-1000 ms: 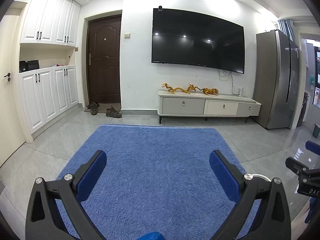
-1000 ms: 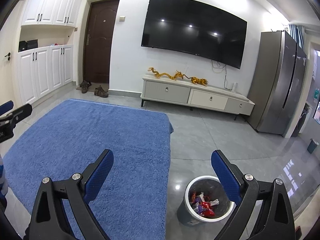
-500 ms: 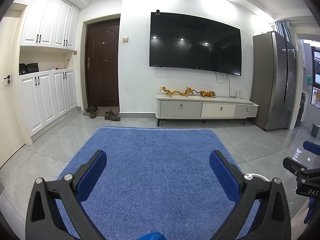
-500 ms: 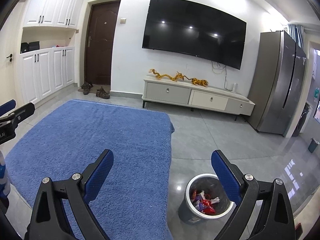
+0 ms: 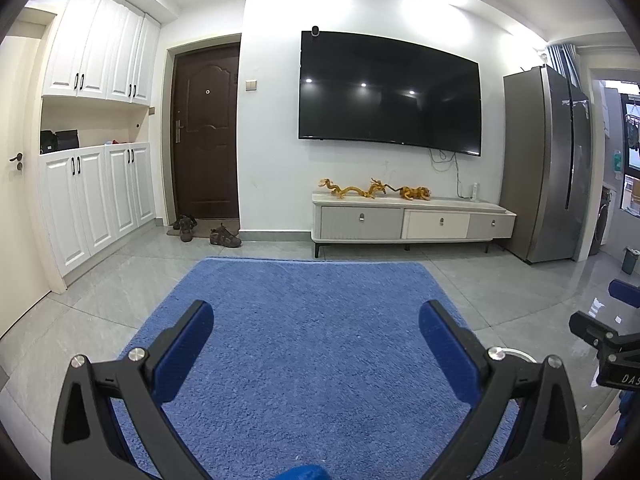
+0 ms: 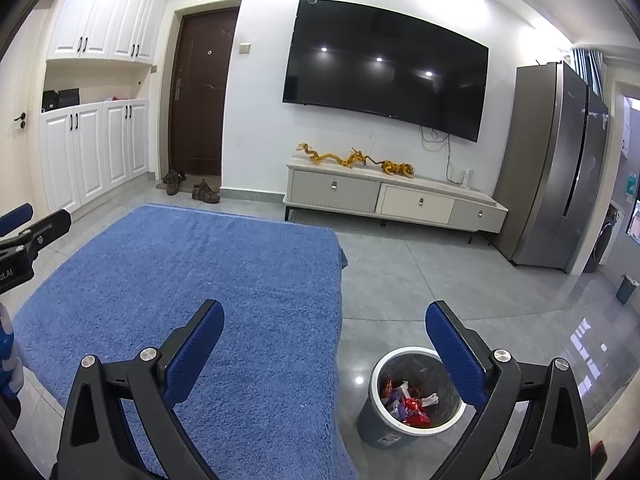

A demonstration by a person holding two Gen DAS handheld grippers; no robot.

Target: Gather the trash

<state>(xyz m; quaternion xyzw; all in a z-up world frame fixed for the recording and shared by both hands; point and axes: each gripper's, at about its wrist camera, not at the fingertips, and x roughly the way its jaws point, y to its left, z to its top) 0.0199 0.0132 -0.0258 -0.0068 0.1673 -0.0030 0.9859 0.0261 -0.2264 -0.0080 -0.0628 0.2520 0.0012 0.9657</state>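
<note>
A grey waste bin (image 6: 376, 420) with a white rim stands on the tiled floor just right of the blue rug (image 6: 192, 280); red, white and purple wrappers (image 6: 408, 402) lie inside it. My right gripper (image 6: 324, 320) is open and holds nothing, its right finger over the bin's rim. My left gripper (image 5: 316, 320) is open and holds nothing, raised over the blue rug (image 5: 312, 340). A sliver of the bin's white rim (image 5: 520, 356) shows behind the left gripper's right finger. The right gripper (image 5: 608, 340) also shows at the right edge of the left wrist view.
Ahead are a low TV cabinet (image 5: 412, 220) under a wall TV (image 5: 388, 92), a brown door (image 5: 206, 136) with shoes (image 5: 224, 236) before it, white cupboards (image 5: 92, 196) on the left and a grey fridge (image 5: 548, 160) on the right. Another small bin (image 6: 626, 288) stands far right.
Both grippers have tilted up and pulled back a little, so the room sits lower in view and the bin appears slightly farther. Both stayed open and unloaded.
</note>
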